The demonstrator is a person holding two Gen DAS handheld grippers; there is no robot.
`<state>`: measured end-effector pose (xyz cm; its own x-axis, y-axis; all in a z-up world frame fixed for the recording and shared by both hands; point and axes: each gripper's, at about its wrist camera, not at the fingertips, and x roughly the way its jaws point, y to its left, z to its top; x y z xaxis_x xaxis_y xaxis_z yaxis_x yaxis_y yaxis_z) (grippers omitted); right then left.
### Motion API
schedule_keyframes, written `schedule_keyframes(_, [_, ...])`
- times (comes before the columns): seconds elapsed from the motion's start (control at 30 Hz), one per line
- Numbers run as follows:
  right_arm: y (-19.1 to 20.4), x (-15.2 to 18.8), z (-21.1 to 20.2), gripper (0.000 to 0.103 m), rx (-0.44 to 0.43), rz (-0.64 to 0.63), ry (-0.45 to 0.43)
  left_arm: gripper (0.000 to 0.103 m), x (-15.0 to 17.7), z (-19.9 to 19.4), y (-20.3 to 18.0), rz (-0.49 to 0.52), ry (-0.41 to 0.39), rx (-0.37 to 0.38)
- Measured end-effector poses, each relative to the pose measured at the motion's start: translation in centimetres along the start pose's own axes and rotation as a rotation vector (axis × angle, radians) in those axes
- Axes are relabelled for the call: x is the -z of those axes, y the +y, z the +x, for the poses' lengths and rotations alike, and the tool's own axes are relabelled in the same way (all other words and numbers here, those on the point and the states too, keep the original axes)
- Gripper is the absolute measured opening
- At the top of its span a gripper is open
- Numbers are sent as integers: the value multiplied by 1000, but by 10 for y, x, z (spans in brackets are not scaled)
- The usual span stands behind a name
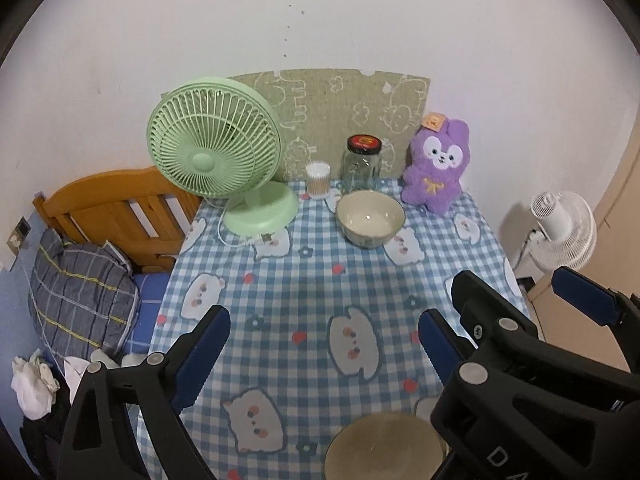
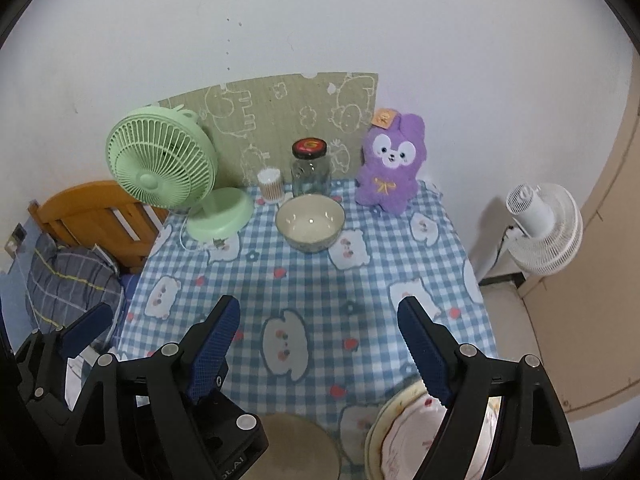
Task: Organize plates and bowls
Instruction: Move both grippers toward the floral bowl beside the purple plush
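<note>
Altogether two bowls (image 2: 310, 222) (image 2: 298, 446), one plate (image 2: 404, 440), two fans (image 2: 166, 168) (image 2: 546, 228).

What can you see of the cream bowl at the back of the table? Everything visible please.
The bowl is round and deep, glossy cream inside, probably ceramic, with a faint greenish pattern around its outer wall. It stands upright and looks empty, with light glinting off the inside. It rests on the blue checked tablecloth, just in front of the glass jar and apart from the green fan's base. Neither gripper touches it.
</note>
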<state>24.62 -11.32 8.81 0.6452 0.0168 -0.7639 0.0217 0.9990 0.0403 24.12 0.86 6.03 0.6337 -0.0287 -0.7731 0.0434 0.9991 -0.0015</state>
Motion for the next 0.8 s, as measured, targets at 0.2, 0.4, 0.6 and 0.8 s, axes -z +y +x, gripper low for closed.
schedule_keyframes(0.2, [-16, -29, 19, 84, -37, -39, -10, 96, -20, 14, -13, -49, -11, -34])
schedule_keyframes(0.4, [-32, -50, 39, 84, -65, -73, -11, 96, -38, 30, -28, -87, -17, -72])
schedule_keyframes(0.6, [-41, -66, 60, 84, -79, -102, -16, 96, -54, 49, -39, -93, -23, -101])
schedule_keyframes(0.8, [-44, -77, 84, 84, -108, -116, -1, 96, -65, 71, -42, -107, -11, -125])
